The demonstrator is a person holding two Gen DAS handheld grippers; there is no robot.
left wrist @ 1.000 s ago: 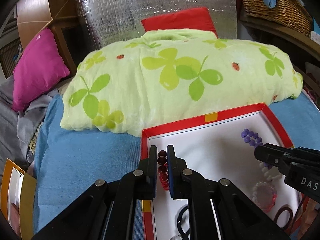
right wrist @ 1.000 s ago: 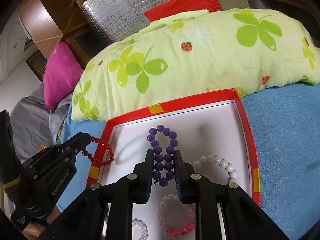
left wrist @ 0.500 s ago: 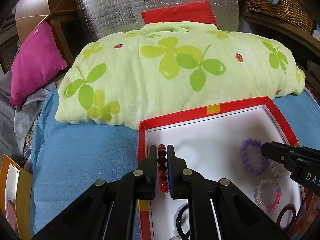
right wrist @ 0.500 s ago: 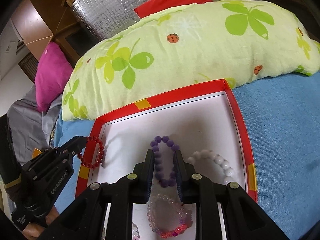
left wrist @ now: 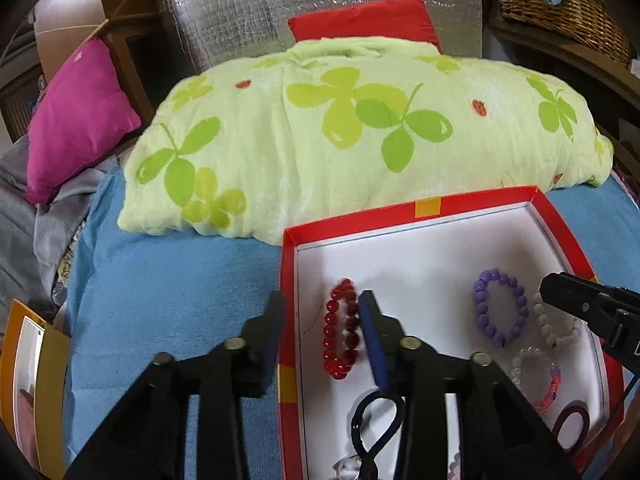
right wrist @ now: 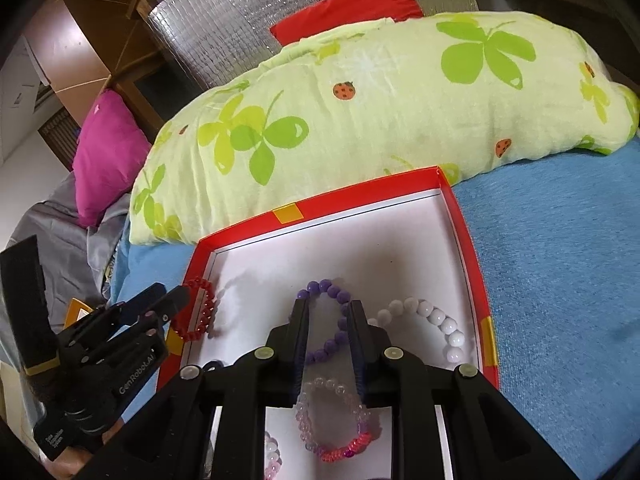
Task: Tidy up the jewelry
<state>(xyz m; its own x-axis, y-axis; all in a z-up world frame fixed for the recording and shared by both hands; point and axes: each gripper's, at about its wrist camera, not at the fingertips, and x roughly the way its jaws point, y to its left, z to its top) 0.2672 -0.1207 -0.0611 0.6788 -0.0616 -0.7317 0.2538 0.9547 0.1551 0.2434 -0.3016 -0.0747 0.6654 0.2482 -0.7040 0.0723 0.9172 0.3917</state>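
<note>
Red bracelet (left wrist: pixel 341 330): light, limp beads; pinch across the strand.
Left gripper (left wrist: pixel 320 322): spread, released.
Right gripper (right wrist: pixel 326 320): spread around purple bracelet (right wrist: pixel 326 322).

Soft, even indoor light, fairly bright. Glare speckles the silver foil panel (left wrist: pixel 320 4). Faint shadows lie on the white tray floor (right wrist: pixel 360 256). Fisheye bending and dark vignetting crowd the corners; the red bracelet (left wrist: pixel 341 330) shows slight motion blur.
</note>
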